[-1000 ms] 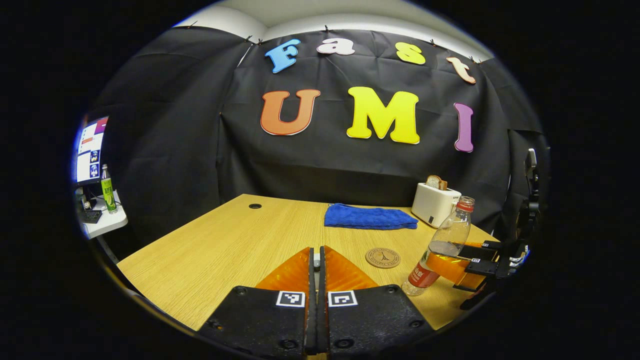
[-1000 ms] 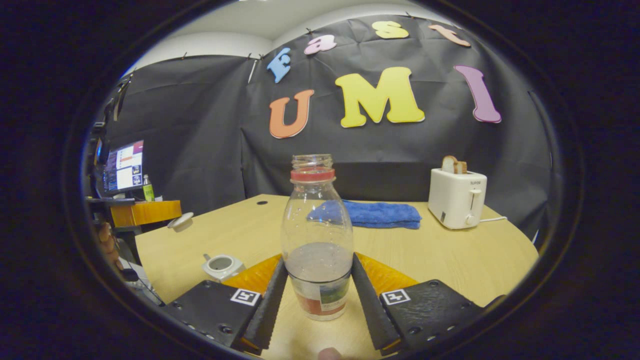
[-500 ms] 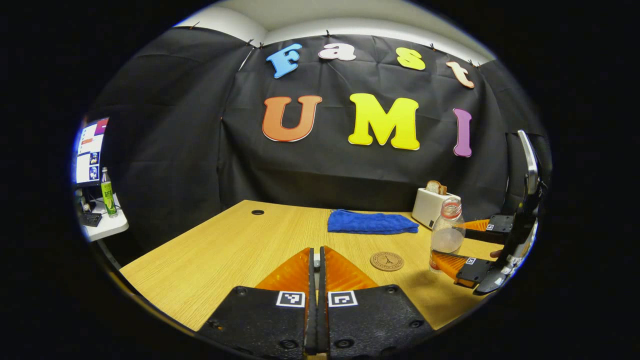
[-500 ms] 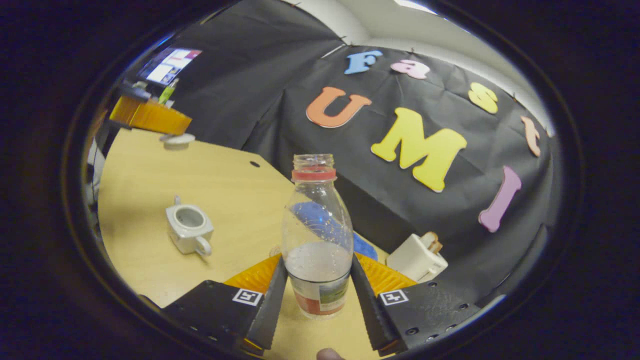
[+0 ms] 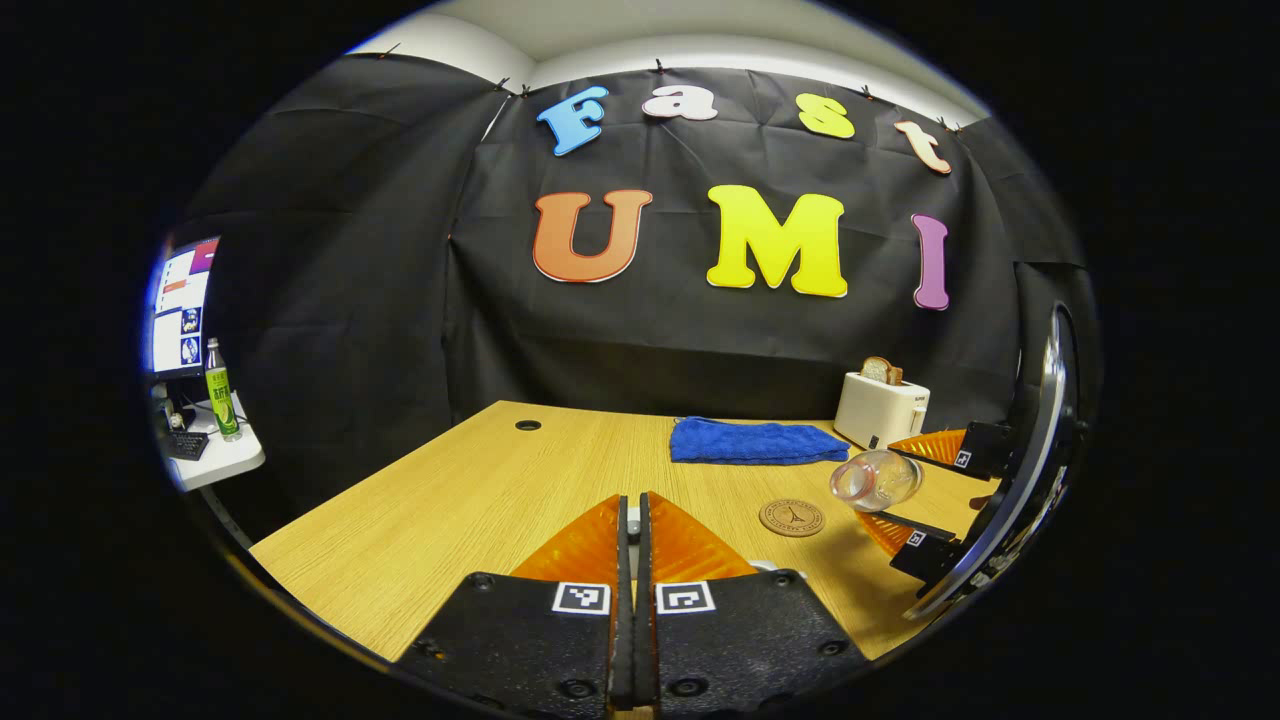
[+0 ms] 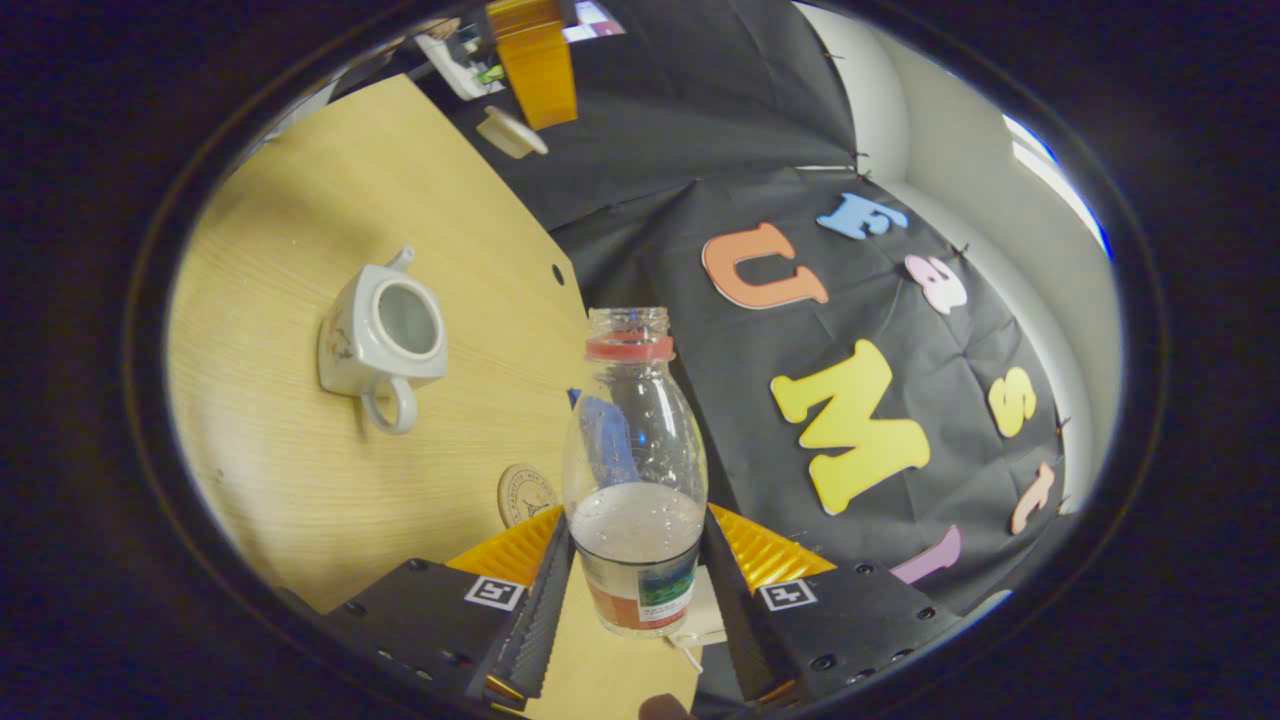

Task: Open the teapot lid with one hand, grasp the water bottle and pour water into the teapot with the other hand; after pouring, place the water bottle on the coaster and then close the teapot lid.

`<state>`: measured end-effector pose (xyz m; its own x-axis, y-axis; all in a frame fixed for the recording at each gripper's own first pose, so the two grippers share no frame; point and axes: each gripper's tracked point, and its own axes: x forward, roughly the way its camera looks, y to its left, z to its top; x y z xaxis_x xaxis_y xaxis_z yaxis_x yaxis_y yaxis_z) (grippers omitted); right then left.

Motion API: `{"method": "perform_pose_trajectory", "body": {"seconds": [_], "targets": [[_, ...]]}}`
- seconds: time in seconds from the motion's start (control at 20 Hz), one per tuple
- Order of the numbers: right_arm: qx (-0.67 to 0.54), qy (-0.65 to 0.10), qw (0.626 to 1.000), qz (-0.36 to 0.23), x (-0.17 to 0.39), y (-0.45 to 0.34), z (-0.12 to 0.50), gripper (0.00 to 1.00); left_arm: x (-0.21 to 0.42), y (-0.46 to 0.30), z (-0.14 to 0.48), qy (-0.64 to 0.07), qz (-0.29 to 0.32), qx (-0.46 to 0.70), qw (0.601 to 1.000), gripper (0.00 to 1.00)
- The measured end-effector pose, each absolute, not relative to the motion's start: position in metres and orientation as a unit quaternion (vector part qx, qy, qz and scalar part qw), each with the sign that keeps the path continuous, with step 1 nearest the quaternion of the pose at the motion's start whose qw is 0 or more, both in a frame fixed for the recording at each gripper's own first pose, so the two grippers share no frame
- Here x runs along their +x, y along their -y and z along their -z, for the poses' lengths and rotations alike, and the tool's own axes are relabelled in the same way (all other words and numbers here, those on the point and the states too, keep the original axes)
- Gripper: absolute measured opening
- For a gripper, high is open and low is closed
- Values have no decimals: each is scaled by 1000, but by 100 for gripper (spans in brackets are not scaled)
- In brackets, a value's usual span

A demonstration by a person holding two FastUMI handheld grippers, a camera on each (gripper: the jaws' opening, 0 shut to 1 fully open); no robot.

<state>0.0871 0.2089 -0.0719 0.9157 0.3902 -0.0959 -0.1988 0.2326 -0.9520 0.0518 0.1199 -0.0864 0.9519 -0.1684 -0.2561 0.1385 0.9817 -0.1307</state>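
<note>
Right gripper fingers are clamping the water bottle, tipping its mouth toward the open teapot; left gripper fingers are pinching the lid above it.

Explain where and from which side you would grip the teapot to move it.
Grip the loop handle of the teapot, coming from the handle side, opposite the spout. It stands upright with its mouth open, so a sideways pinch on the loop should keep it level.

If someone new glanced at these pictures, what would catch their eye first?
The tilted water bottle, clamped between the right gripper fingers with its open mouth leaning toward the table. Next, the open teapot on the wooden table, its lid held aloft by the left gripper.
</note>
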Motion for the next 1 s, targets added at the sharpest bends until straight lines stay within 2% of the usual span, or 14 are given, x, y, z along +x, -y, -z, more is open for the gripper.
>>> {"method": "perform_pose_trajectory", "body": {"seconds": [0.5,1.0], "targets": [[-686,130,694,-174,90,-230,84,70,53,-124,90,-142,88,-59,984,3],[-744,161,630,-156,92,-242,83,70,53,-142,88,-139,74,-73,985,3]]}}
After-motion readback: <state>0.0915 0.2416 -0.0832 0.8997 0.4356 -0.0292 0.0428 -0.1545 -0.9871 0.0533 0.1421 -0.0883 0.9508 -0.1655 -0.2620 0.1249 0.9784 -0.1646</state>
